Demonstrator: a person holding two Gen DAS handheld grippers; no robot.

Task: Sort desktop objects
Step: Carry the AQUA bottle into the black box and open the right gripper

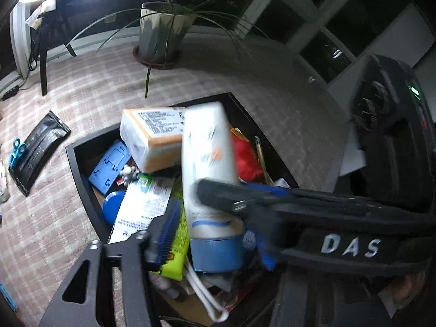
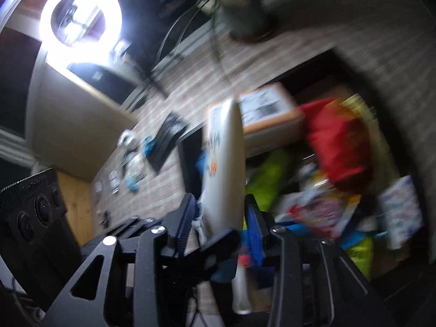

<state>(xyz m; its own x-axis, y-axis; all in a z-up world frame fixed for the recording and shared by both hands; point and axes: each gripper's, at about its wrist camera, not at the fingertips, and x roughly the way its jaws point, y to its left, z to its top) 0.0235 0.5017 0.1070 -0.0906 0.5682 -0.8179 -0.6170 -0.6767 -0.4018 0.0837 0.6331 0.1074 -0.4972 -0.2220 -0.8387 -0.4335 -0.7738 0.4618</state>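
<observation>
A white tube (image 1: 207, 160) with a blue cap (image 1: 216, 253) hangs cap-down over a dark bin (image 1: 79, 169) heaped with things. It sits between the jaws of my left gripper (image 1: 214, 229); a gap shows between the blue left pad (image 1: 167, 229) and the tube. A finger (image 1: 218, 194) of my right gripper crosses in front of the tube. In the blurred right wrist view the tube (image 2: 224, 163) stands between the pads of my right gripper (image 2: 219, 209), with space on its left side. The bin holds an orange-and-white pack (image 1: 152, 141), a red bag (image 1: 248, 160) and a green packet (image 1: 178, 245).
A potted plant (image 1: 160, 32) stands behind the bin on the checked tablecloth (image 1: 95, 81). To the left lie a black pouch (image 1: 41, 147) and a teal clip (image 1: 17, 150). A ring light (image 2: 80, 19) glares at the upper left, and a black speaker (image 2: 30, 218) sits at the left edge.
</observation>
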